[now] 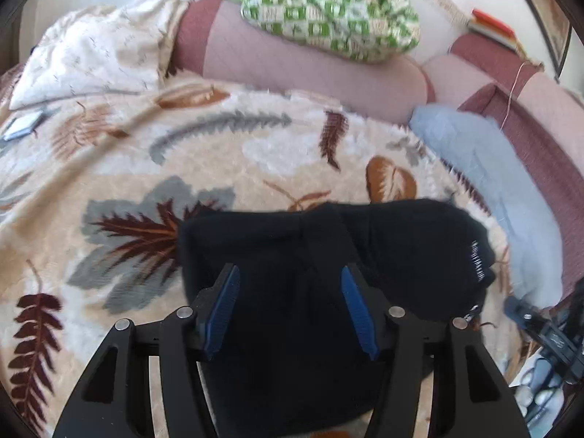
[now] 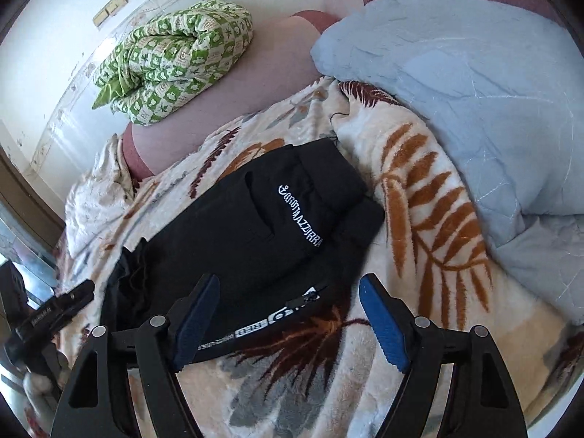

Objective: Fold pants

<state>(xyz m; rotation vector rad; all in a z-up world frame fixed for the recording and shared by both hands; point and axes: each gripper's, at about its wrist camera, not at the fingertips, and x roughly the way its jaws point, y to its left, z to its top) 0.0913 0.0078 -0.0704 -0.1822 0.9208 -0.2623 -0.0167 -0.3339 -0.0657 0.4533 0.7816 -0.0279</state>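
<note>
The black pants (image 2: pixel 255 226) lie folded into a compact bundle on a leaf-patterned plush blanket (image 2: pixel 419 197); white lettering runs along one side of them. In the left wrist view the pants (image 1: pixel 401 248) fill the lower middle. My left gripper (image 1: pixel 290 270) hovers over them, its blue pads (image 1: pixel 224 310) apart with flat black cloth beneath and nothing pinched. My right gripper (image 2: pixel 290 279) stands wide open at the bundle's near edge, above the zipper and the printed waistband (image 2: pixel 277 319). Its right pad (image 2: pixel 383 328) is over bare blanket.
A light blue quilt (image 2: pixel 456 91) lies heaped right of the pants. A green checked quilt (image 2: pixel 171 62) rests on pink bolsters (image 1: pixel 310 65) at the back. A white crumpled cloth (image 1: pixel 91 51) lies far left, with a small flat device (image 1: pixel 22 127) beside it.
</note>
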